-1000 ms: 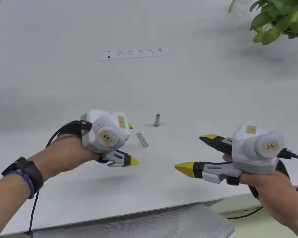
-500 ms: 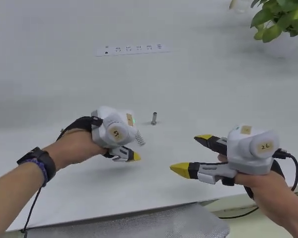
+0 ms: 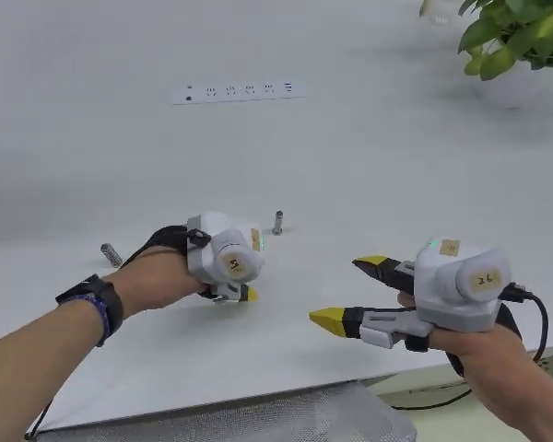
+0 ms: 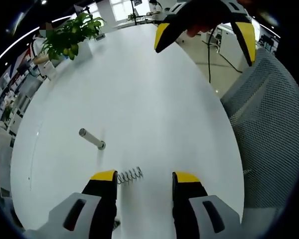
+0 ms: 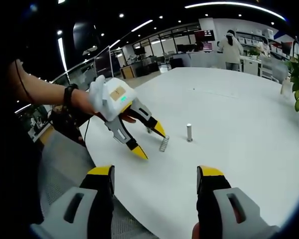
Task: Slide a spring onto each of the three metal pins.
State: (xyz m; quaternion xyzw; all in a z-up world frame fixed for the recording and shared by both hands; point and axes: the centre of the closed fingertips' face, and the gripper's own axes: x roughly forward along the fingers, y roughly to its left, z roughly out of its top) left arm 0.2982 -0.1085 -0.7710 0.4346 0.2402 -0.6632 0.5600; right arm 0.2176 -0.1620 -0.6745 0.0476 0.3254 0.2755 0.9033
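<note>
A short metal pin (image 3: 277,222) stands upright on the white table (image 3: 369,166); it also shows as the pin (image 4: 91,139) and the pin (image 5: 189,132). A small spring (image 4: 129,175) lies on the table just left of that pin, and the spring (image 5: 164,143) sits close by one yellow tip of my left gripper. My left gripper (image 3: 252,279) is open and straddles the spring low over the table, its body hiding the spring in the head view. The left gripper (image 4: 145,177) holds nothing. My right gripper (image 3: 350,290) hovers open and empty at the near right.
A small grey metal piece (image 3: 111,254) lies at the left of the table. A white power strip (image 3: 238,90) lies far back, and a potted plant (image 3: 511,37) stands at the far right corner. The table's front edge runs just below both hands.
My left gripper has moved right and forward over the spring, which it now hides in the head view. The right gripper has barely moved. The head camera has shifted.
</note>
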